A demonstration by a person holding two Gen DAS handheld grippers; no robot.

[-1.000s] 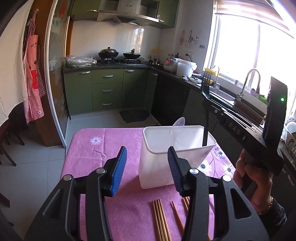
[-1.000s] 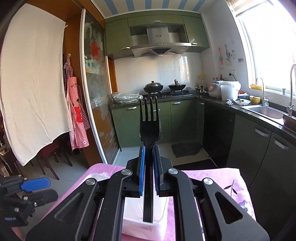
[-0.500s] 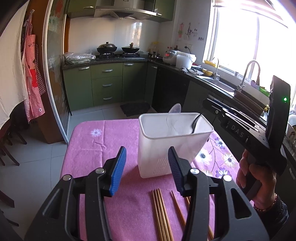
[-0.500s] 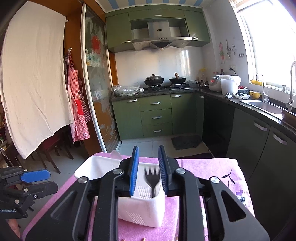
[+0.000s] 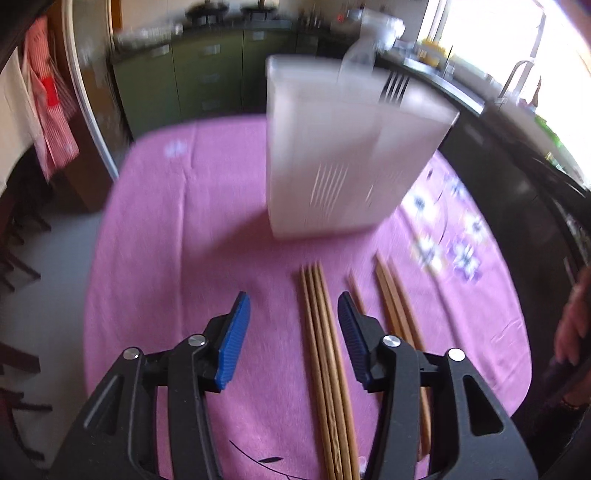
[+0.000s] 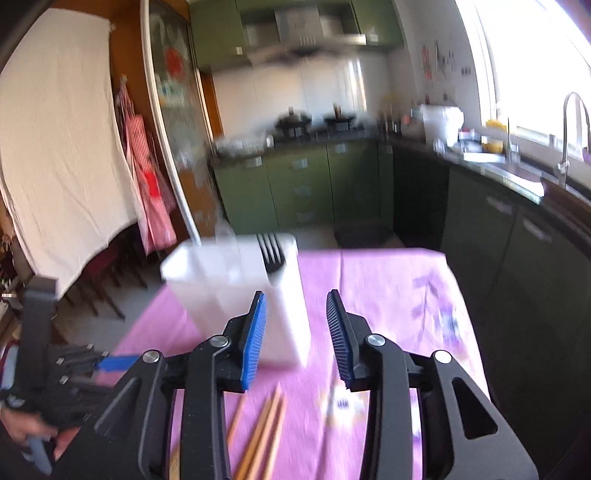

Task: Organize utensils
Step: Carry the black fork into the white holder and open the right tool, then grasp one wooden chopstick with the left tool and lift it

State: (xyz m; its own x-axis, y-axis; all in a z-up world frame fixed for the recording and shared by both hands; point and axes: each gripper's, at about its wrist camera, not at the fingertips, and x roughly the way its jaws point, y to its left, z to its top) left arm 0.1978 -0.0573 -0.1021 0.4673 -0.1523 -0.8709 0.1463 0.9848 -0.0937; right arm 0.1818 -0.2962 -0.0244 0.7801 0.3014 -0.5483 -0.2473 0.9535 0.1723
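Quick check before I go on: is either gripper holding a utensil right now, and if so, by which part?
Nothing is held. The right gripper is opening, empty; the black fork stands in the white bin. The left gripper hangs open over the chopsticks, pads not touching them.

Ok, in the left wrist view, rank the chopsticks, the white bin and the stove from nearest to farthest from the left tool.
1. Chopsticks: on the pink cloth, running between the left tool fingers, nearer the right one.
2. White bin: mid-table, ahead and slightly right, with a fork inside.
3. Stove: far back on the counter, top of view.
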